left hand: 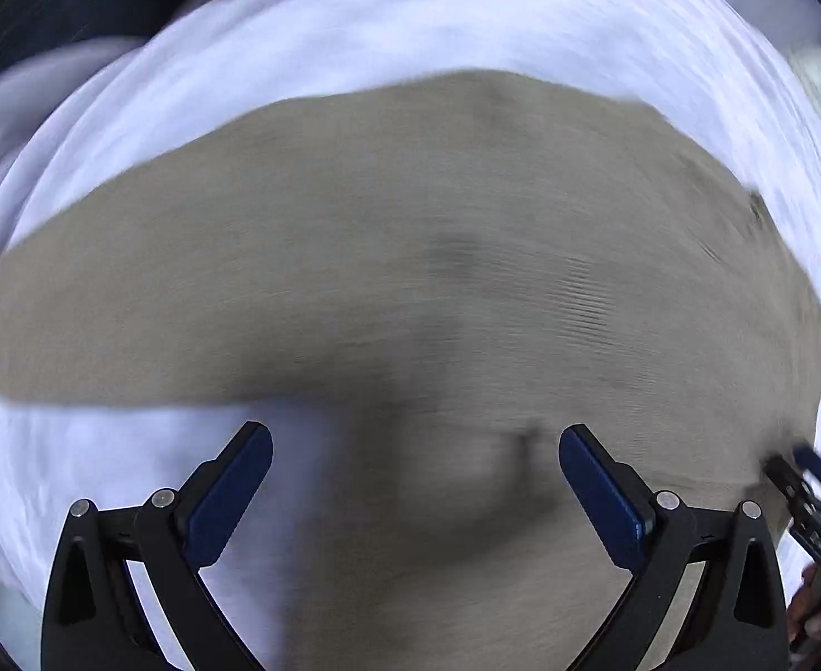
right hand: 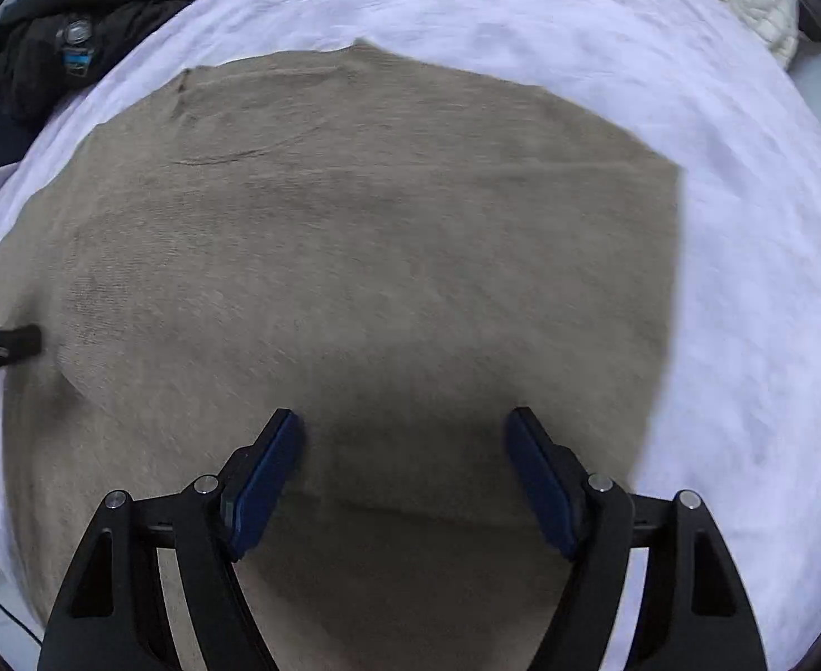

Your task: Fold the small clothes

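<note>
A tan knit garment (right hand: pixel 365 257) lies spread flat on a white sheet (right hand: pixel 745 279). It also fills the left wrist view (left hand: pixel 410 257), which is blurred by motion, with one part reaching out to the left. My left gripper (left hand: pixel 416 453) is open and empty just above the garment's near edge. My right gripper (right hand: pixel 404 442) is open and empty over the garment's near part. The right gripper's tip shows at the right edge of the left wrist view (left hand: pixel 812 503). The left gripper's tip shows at the left edge of the right wrist view (right hand: pixel 2 346).
A pile of dark clothes (right hand: pixel 75 39) lies at the far left beyond the sheet. A cream bundle (right hand: pixel 757 5) sits at the far right. The white sheet surrounds the garment on all sides.
</note>
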